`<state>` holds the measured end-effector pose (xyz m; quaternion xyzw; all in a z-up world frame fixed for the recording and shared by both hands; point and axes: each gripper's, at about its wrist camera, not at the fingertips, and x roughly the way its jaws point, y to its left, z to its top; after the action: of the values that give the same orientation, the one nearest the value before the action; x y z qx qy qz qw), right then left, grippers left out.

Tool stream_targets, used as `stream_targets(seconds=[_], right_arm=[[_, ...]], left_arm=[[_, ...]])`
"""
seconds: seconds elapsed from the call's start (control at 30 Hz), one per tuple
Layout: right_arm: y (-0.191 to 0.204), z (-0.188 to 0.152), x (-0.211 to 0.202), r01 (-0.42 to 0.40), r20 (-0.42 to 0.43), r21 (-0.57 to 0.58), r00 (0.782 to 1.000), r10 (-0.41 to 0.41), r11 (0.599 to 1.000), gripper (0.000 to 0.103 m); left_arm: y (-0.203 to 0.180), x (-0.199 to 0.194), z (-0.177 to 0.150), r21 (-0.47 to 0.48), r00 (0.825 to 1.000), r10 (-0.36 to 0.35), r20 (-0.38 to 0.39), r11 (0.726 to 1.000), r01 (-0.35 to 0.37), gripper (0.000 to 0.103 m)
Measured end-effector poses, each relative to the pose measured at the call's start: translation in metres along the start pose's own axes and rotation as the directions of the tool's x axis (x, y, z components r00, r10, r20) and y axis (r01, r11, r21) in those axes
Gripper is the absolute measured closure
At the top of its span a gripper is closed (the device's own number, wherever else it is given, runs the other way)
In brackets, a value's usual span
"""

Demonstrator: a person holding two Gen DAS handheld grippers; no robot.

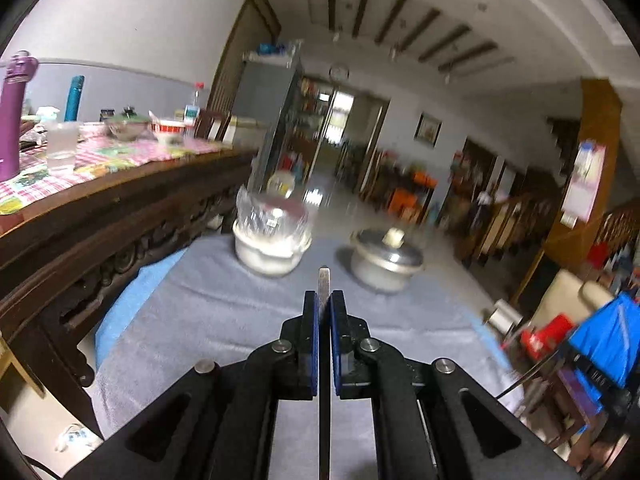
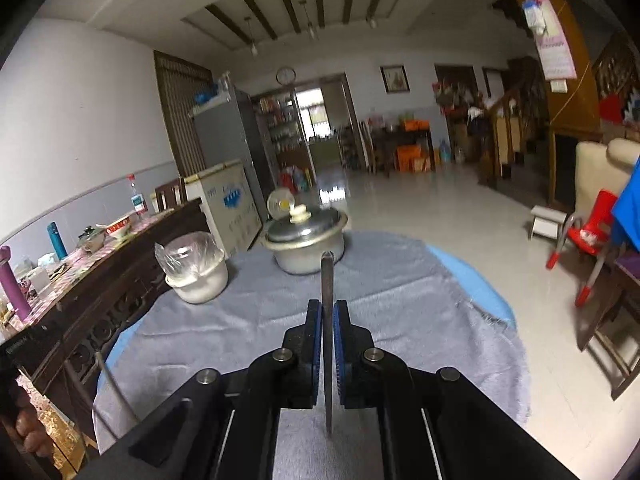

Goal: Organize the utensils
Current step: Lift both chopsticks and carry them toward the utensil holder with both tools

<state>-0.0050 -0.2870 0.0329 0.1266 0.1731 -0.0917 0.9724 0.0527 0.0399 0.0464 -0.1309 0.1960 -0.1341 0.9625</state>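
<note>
A: What are you working over?

B: A round table with a blue top (image 2: 472,276) and a grey cloth (image 2: 400,320) spread across it. A long dark carved sideboard (image 1: 100,216) stands just beside it, carrying a checked cloth, bottles and bowls. Past the table you look down a large tiled room with a striped ceiling, a wall clock (image 2: 285,75) and a red chair (image 2: 588,232).

A: How many things are on the cloth?

B: Two pots, near the far edge. One is a metal pot with a lid (image 2: 306,240); the other is a white pot covered with clear plastic (image 2: 196,268). They stand close together, not touching.

A: And the grippers?

B: Your left gripper (image 1: 324,300) is closed tight on one flat metal utensil handle (image 1: 323,278), whose end pokes out past the fingertips. Your right gripper (image 2: 328,308) is closed just as tight on one thin dark utensil (image 2: 327,280), seen edge-on, so you can't tell what kind it is. Both utensils are held up over the cloth, pointing toward the pots
</note>
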Motion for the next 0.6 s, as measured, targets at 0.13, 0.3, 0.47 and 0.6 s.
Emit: stream_targets(seconds=[0.13, 0.3, 0.47, 0.6], right_arm=[[0.005, 0.002, -0.028, 0.004, 0.056, -0.014, 0.998, -0.003, 1.0, 0.096], [0.011, 0.006, -0.052, -0.022, 0.074, -0.036, 0.997, 0.024, 0.999, 0.096], [0.018, 0.009, -0.073, -0.045, 0.095, -0.056, 0.994, 0.05, 0.997, 0.096], [0.024, 0.014, -0.091, -0.058, 0.124, -0.078, 0.99, 0.068, 0.995, 0.096]], left_arm=[[-0.006, -0.029, 0.004, -0.035, 0.996, -0.046, 0.075, 0.998, 0.048, 0.098], [-0.02, -0.048, 0.008, -0.037, 0.99, -0.074, 0.124, 0.996, 0.079, 0.098], [-0.028, -0.054, 0.009, -0.045, 0.986, -0.091, 0.142, 0.994, 0.098, 0.098], [-0.035, -0.055, 0.008, -0.045, 0.983, -0.101, 0.15, 0.993, 0.109, 0.098]])
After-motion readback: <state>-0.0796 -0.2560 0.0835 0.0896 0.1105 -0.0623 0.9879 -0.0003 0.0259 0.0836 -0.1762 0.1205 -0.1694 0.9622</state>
